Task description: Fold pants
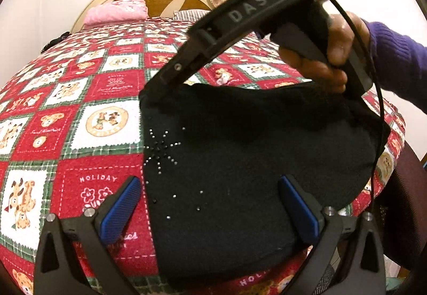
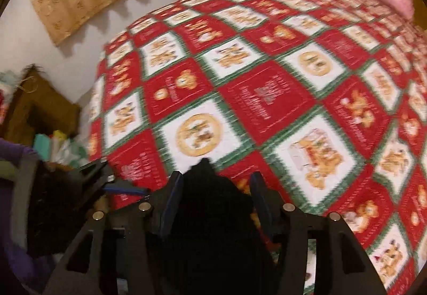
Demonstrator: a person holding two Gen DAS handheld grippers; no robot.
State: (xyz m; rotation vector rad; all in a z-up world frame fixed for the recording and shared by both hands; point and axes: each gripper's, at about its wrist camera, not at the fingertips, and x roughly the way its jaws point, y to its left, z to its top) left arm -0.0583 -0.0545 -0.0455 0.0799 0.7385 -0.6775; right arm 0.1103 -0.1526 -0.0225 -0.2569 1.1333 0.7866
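Black pants (image 1: 240,161) lying folded into a compact pad on the quilt (image 1: 80,97); right gripper (image 2: 216,188) half-open, straddling a fabric corner; left gripper (image 1: 210,209) hovering wide, empty. Remaining: final smoothing, probably.

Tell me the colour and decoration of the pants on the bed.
Black pants, with small silvery studs forming a starburst; clearest in the left wrist view.

On my right gripper (image 1: 162,81) I read "DAS". The quilt (image 1: 88,97) has "HOLIDAY" written on one red square.
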